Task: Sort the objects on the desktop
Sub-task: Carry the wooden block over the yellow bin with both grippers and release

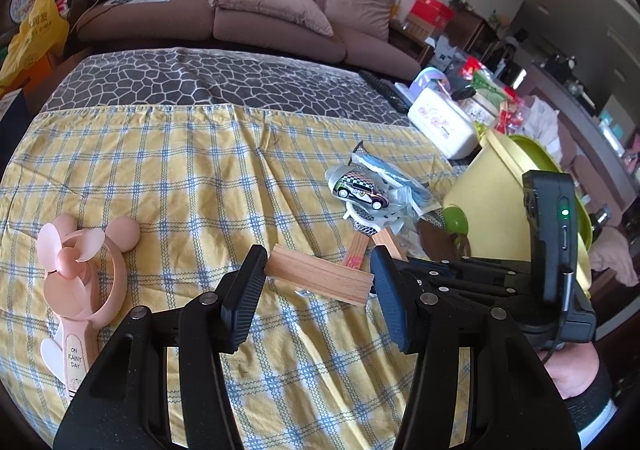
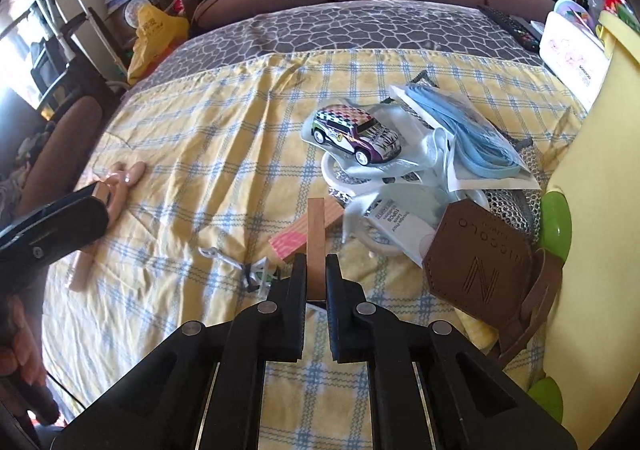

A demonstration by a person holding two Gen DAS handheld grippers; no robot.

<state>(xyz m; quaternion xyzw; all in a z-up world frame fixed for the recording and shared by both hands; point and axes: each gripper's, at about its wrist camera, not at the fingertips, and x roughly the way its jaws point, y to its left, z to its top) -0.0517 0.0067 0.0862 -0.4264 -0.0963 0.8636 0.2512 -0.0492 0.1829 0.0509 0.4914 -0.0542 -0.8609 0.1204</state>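
Observation:
A flat wooden block [image 1: 320, 277] spans between the fingers of my left gripper [image 1: 318, 268], which is shut on its two ends above the yellow checked cloth [image 1: 192, 186]. My right gripper [image 2: 317, 268] is shut on the same block [image 2: 315, 238], seen edge-on as a thin upright strip; its black body shows in the left wrist view [image 1: 472, 274]. A second wooden piece with a pink end [image 2: 298, 236] lies just behind. A toy car [image 2: 356, 132] sits on a pile of bags. A pink hand fan [image 1: 80, 274] lies at the left.
A yellow bin [image 1: 516, 202] with green handles stands at the right edge. A brown leather tag [image 2: 476, 262], a bag of blue cord [image 2: 468, 130] and mesh pouch lie beside it. A white tissue box [image 1: 444, 122] and remotes [image 1: 384, 88] sit at the back right. A sofa [image 1: 256, 2] stands behind.

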